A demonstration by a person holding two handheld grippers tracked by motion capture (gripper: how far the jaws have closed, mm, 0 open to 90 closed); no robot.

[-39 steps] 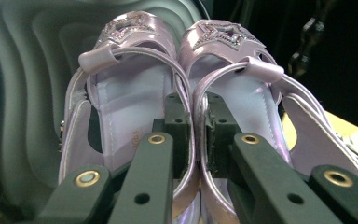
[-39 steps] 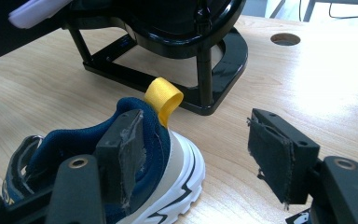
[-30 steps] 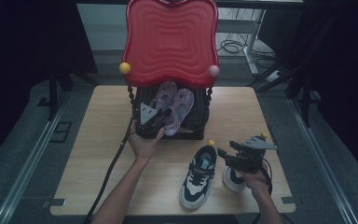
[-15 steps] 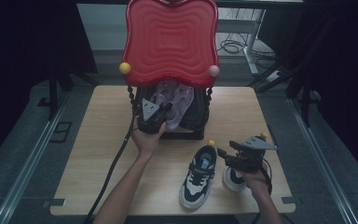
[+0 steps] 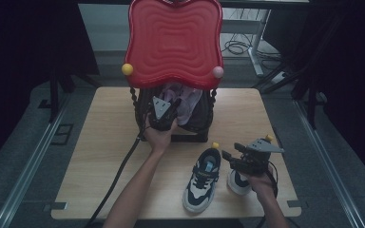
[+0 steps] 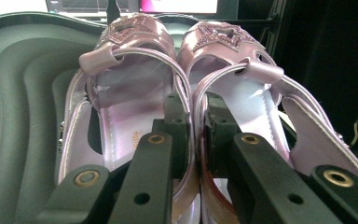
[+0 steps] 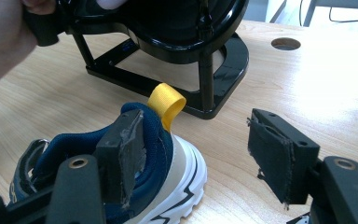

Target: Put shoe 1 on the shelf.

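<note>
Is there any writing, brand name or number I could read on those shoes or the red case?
Nothing can be read. The insole of the left pink sandal bears a small print, too blurred to make out. The navy sneaker, its yellow heel loop and the red lid show no lettering.

Your high view sits above your side of the table (image 5: 100,156), looking forward and down, far enough to take in the whole top. Your left gripper view rides close, looking along its jaws straight into the pink sandals (image 6: 186,93) inside the dark case (image 6: 23,93). Your right gripper view looks low across the wood, very near the navy sneaker (image 7: 135,154), toward the black stand (image 7: 186,70). High and right views share that stand (image 5: 190,137) and a sneaker.
</note>
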